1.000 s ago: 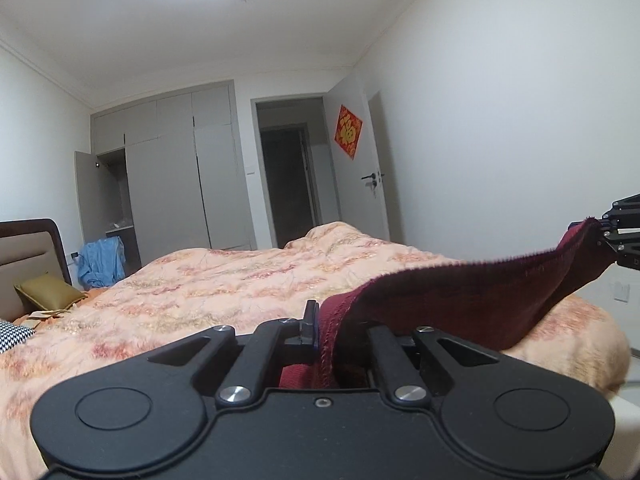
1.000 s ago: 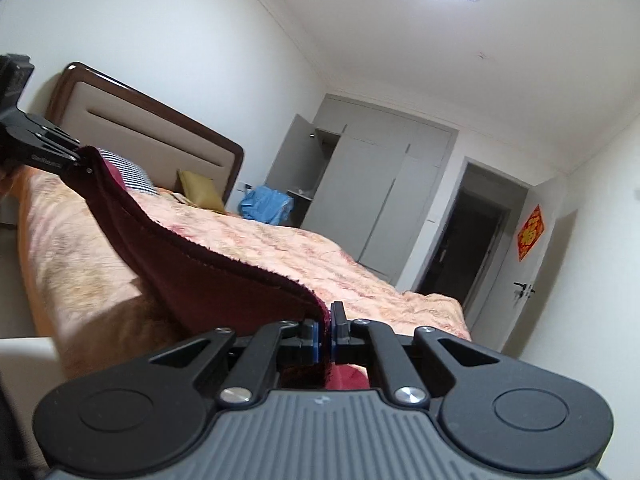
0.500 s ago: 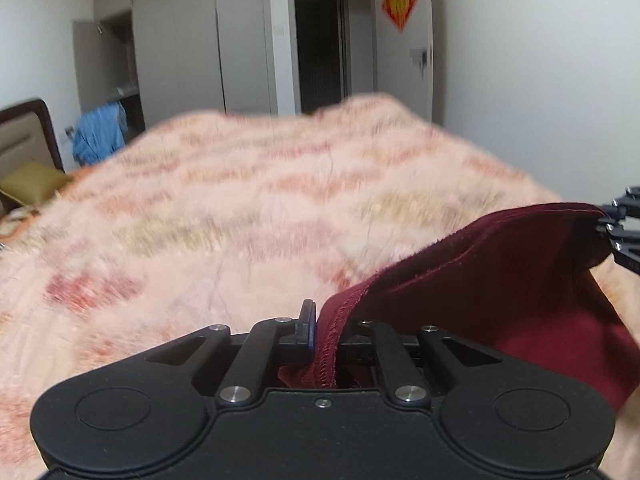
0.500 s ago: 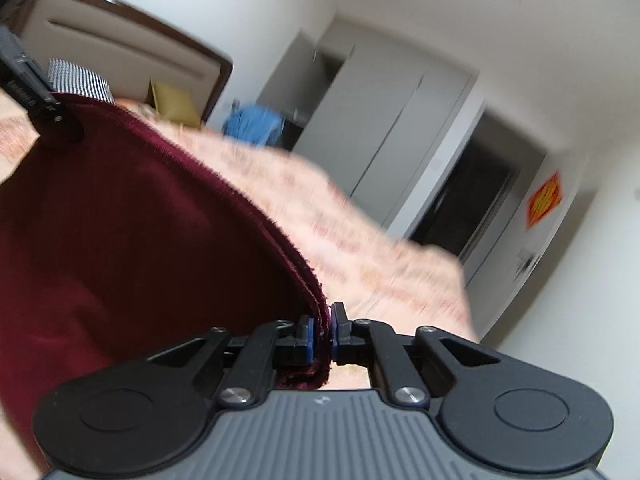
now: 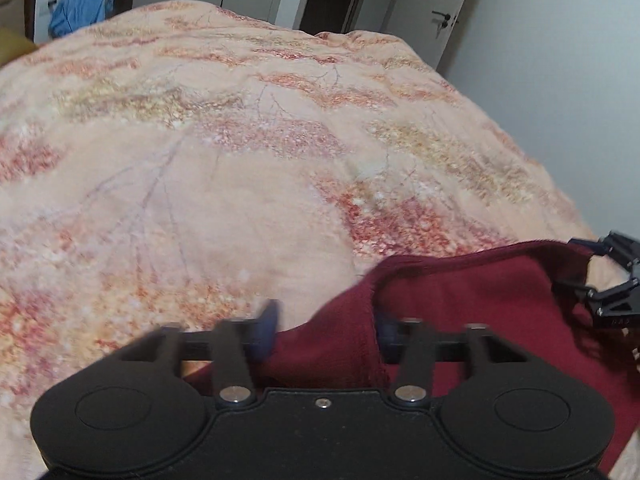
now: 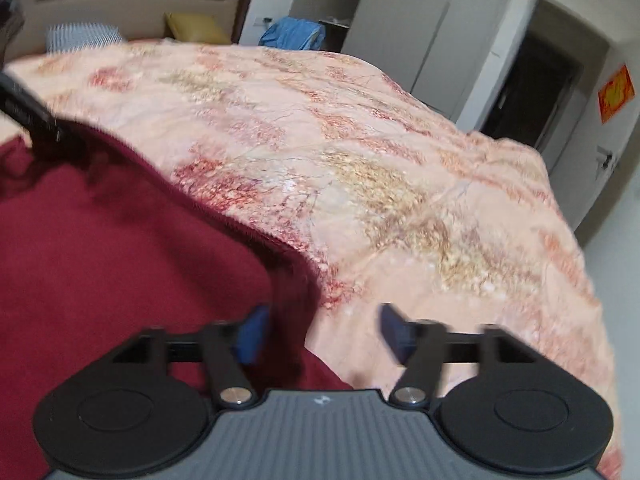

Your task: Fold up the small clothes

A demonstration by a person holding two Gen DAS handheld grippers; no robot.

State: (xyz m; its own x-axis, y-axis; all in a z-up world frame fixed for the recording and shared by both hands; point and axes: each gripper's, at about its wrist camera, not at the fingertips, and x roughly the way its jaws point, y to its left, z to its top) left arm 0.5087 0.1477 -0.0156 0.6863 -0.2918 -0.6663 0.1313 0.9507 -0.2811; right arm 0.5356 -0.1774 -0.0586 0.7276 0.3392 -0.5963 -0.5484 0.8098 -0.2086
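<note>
Through the left wrist view, my left gripper [image 5: 324, 326] had just been opening, its jaws apart with the maroon cloth [image 5: 472, 300] loose between them on the bed [image 5: 240, 140]. Through the right wrist view, my right gripper [image 6: 320, 330] had likewise just been opening, the cloth [image 6: 120, 260] lying left between its spread jaws, unpinched.

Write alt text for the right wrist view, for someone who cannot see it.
A dark red garment lies on a peach floral bedspread, its edge between the open blue pads of the right claw, which have just been opening. The left claw shows at far left.
</note>
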